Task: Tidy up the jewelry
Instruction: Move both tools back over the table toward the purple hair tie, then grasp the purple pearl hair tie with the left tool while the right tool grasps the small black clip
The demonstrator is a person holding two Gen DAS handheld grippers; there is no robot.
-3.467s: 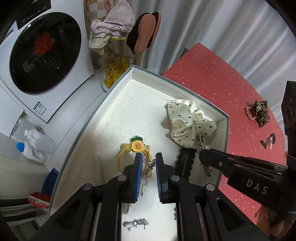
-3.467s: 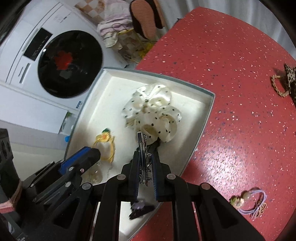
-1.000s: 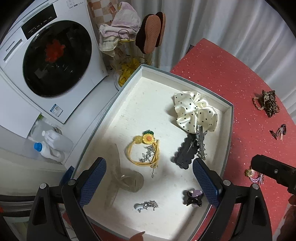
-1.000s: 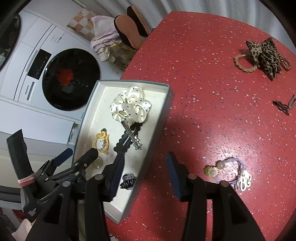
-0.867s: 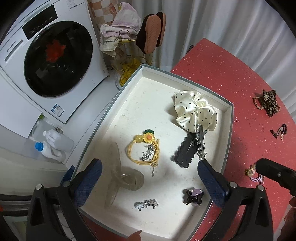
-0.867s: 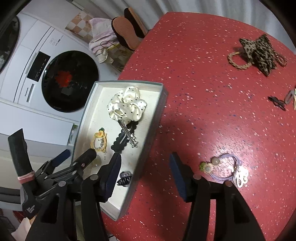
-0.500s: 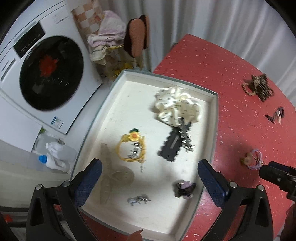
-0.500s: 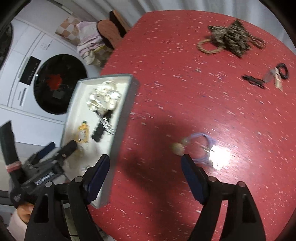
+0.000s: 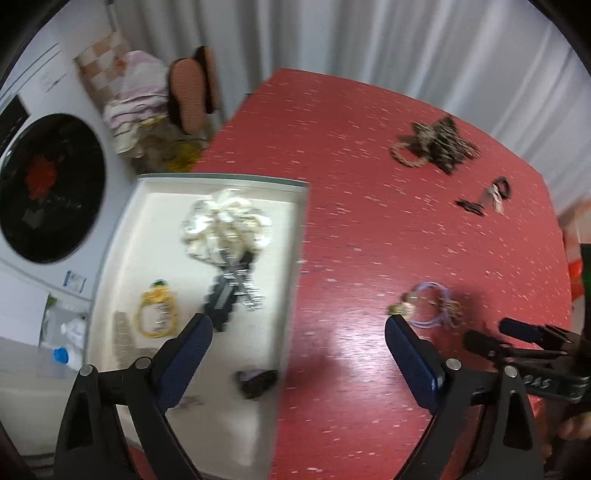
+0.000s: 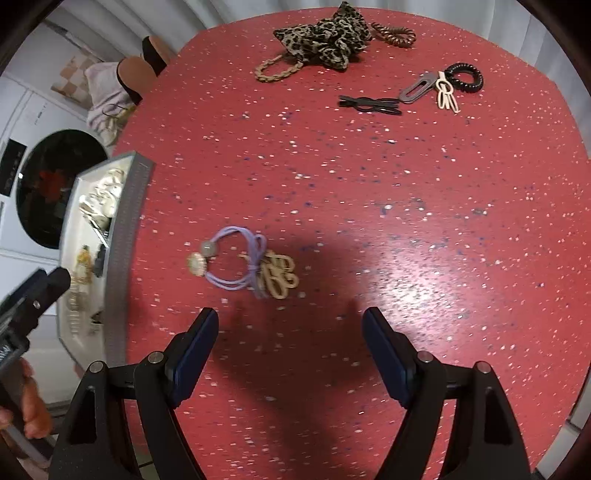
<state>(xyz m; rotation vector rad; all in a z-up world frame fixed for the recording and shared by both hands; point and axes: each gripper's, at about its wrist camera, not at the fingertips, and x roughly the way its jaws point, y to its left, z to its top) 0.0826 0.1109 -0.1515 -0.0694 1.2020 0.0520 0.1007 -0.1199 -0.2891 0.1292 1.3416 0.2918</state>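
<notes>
A white tray (image 9: 110, 258) with a grey rim (image 10: 125, 236) sits at the table's left edge. It holds a polka-dot scrunchie (image 9: 225, 221), a black clip (image 9: 221, 299), a yellow flower tie (image 9: 157, 310) and a dark claw clip (image 9: 256, 380). A purple hair tie with beads (image 10: 236, 258) and a beige clip (image 10: 279, 277) lie on the red table (image 10: 369, 221), just ahead of my open, empty right gripper (image 10: 290, 332). The hair tie also shows in the left wrist view (image 9: 430, 304). My left gripper (image 9: 295, 339) is open and empty above the tray's right rim.
At the table's far side lie a leopard scrunchie (image 10: 325, 37), a braided tie (image 10: 277, 72), a brown coil tie (image 10: 393, 33), black clips (image 10: 369, 103) and a black coil tie (image 10: 463, 77). A washing machine (image 9: 44, 184) stands left of the table.
Both grippers have swung right, away from the tray and over the red table. The right gripper now faces the purple hair tie. Both stay open.
</notes>
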